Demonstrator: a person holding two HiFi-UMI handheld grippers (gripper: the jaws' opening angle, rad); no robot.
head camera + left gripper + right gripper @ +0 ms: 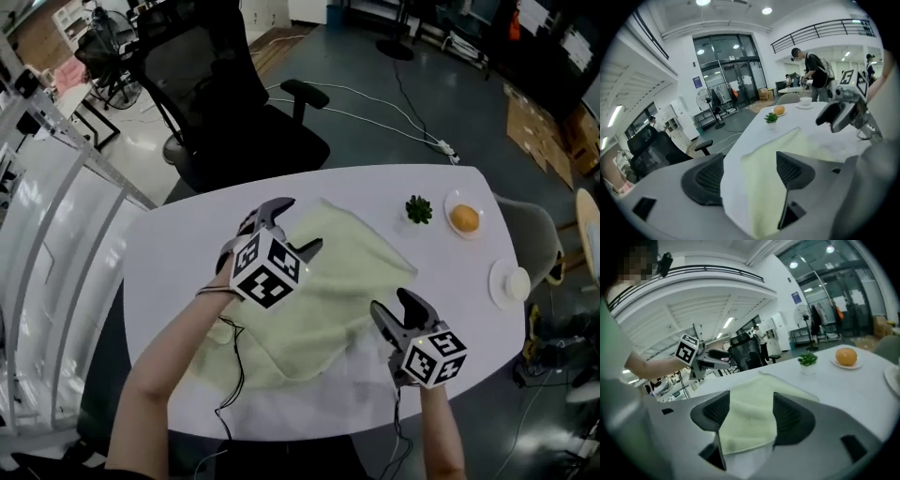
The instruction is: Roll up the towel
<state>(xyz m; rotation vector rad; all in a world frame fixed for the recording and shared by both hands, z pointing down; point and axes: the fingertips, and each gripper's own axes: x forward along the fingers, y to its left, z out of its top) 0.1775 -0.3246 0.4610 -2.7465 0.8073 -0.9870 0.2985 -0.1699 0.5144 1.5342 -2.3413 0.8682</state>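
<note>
A pale yellow-green towel (328, 281) lies on the white oval table (178, 253), its near edge rumpled and folded over. My left gripper (289, 227) hangs open above the towel's left part, nothing between its jaws. In the left gripper view the towel (761, 187) shows below the gap between the parted jaws of the left gripper (747, 171). My right gripper (397, 312) stands open at the towel's near right corner. The right gripper view shows the towel (750, 423) lying under the right gripper (751, 411), untouched by its pads. Each gripper appears in the other's view.
A small potted plant (418, 209), an orange on a plate (465, 218) and a white cup on a plate (514, 283) stand at the table's right side. A black office chair (234, 112) is behind the table, a grey chair (536, 239) to the right.
</note>
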